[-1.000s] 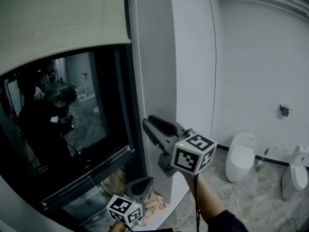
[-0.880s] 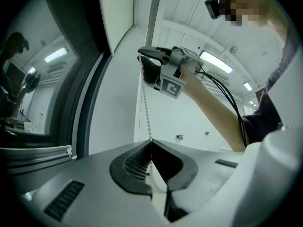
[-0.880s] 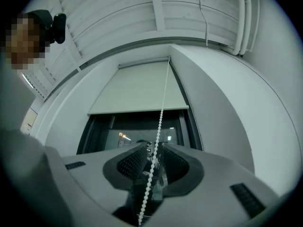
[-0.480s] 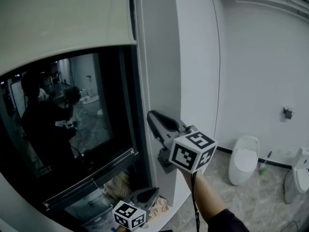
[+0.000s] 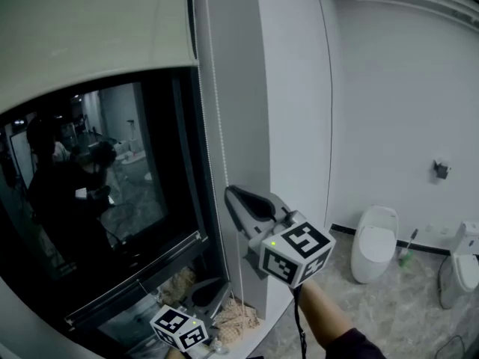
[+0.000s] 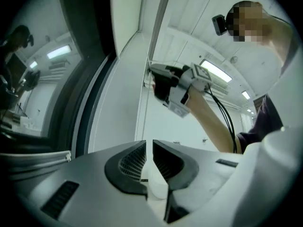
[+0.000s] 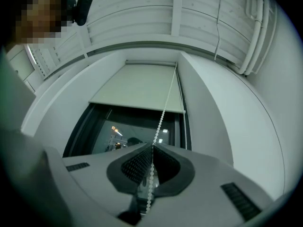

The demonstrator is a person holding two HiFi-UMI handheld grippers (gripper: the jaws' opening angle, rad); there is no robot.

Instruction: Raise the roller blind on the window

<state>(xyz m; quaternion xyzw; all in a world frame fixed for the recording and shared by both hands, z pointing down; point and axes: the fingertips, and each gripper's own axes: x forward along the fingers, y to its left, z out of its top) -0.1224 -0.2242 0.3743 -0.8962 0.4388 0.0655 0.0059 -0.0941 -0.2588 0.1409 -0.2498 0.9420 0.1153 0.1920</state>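
The cream roller blind (image 5: 90,28) covers the top part of the dark window (image 5: 97,193). Its white bead chain (image 5: 217,126) hangs down the window's right side. My right gripper (image 5: 233,194) is raised to the chain, jaws pointing up. In the right gripper view the chain (image 7: 163,108) runs from the blind (image 7: 137,86) straight down between the closing jaws (image 7: 152,145), which pinch it. My left gripper (image 5: 218,286) hangs low by the sill. Its jaws (image 6: 147,143) stand together with a thin slit. A white piece shows low in that slit; I cannot tell what it is.
A white wall pillar (image 5: 292,126) stands right of the window. On the sill below lies straw-like debris (image 5: 236,316). Two toilets (image 5: 374,241) (image 5: 456,271) and a toilet brush (image 5: 404,253) stand on the marble floor at the right.
The right gripper stays at the chain, shifting only slightly, and its jaws look closer together. The left gripper has sunk lower and to the left.
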